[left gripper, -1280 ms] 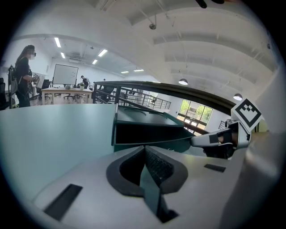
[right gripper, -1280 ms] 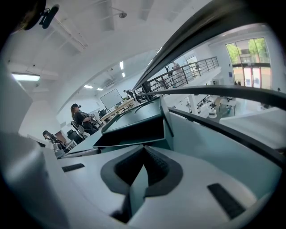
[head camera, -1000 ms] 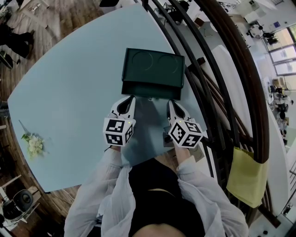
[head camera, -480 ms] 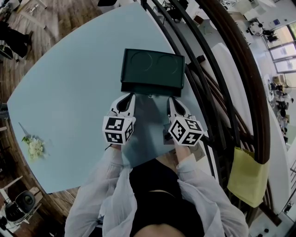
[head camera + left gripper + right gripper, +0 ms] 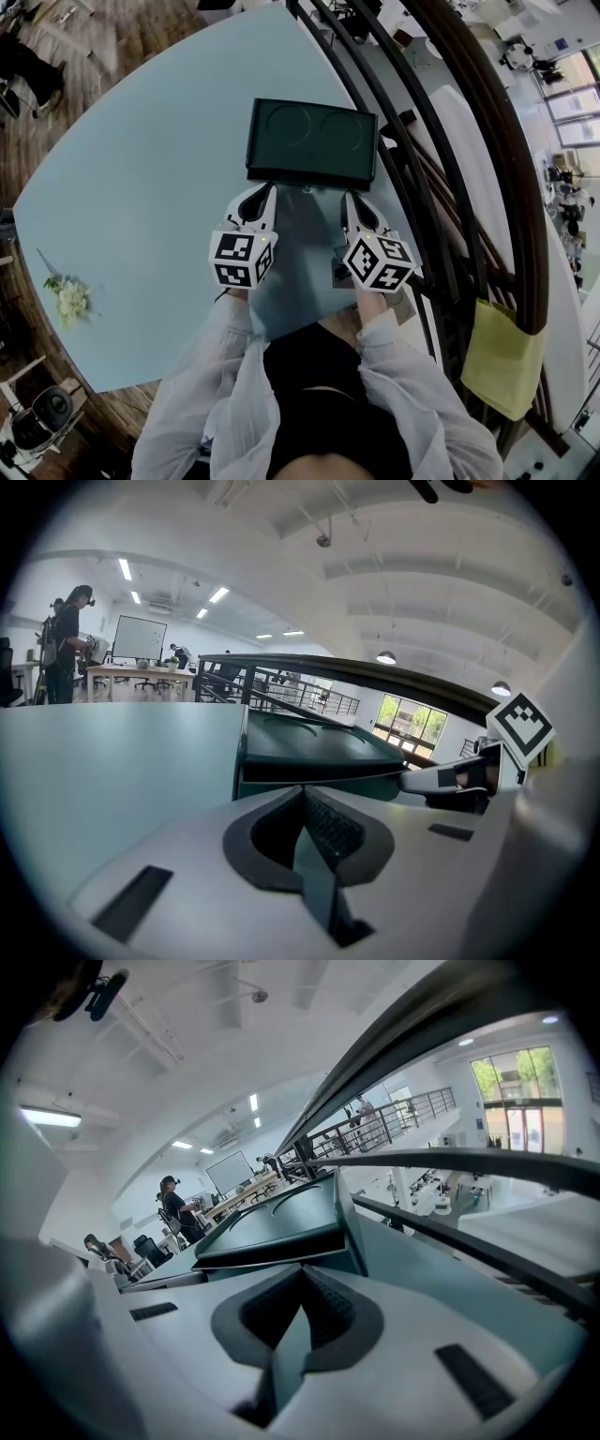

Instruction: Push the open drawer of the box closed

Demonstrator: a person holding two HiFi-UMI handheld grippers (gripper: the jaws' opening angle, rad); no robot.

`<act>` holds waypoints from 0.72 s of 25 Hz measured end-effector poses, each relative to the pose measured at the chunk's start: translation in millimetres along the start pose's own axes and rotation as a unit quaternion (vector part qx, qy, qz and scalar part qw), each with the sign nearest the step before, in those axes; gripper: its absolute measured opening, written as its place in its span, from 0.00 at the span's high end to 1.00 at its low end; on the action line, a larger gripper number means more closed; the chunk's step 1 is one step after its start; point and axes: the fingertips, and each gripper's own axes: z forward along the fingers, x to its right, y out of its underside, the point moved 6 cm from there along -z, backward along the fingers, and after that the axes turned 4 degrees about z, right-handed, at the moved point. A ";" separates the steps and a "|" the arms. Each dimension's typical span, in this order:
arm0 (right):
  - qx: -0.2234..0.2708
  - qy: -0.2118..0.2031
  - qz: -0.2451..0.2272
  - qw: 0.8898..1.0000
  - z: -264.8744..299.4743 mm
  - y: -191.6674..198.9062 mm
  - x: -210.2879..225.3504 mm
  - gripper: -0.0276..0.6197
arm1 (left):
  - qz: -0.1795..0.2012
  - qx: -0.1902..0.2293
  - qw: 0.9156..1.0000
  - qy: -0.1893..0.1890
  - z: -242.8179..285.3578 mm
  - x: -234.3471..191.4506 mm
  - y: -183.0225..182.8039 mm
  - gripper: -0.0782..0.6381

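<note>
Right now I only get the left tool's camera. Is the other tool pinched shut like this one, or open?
Observer: Shut. In its own view the right tool has its jaws together with nothing between them.
Operator: How far is there left to push?
Observer: From the head view, only a narrow strip of drawer shows past the top of the box.
Operator: Anything else lying around?
Observer: A small bunch of flowers lies near the left edge of the table, far from the box.

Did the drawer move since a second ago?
Yes. The drawer slid away from the person, further into the box, so less of it sticks out past the box's front edge.
</note>
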 end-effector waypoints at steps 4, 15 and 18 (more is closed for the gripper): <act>0.004 0.002 0.002 1.000 3.3 -2.9 0.3 0.95 | 0.000 0.001 1.000 0.000 3.7 -1.2 -2.5 0.87; 0.010 0.004 0.001 1.000 7.9 -8.5 -1.2 0.95 | 0.000 0.005 1.000 0.000 8.1 -3.9 -9.0 0.87; 0.011 0.004 0.002 1.000 10.2 -9.2 0.1 0.95 | 0.001 0.004 1.000 -0.002 10.9 -4.7 -9.4 0.87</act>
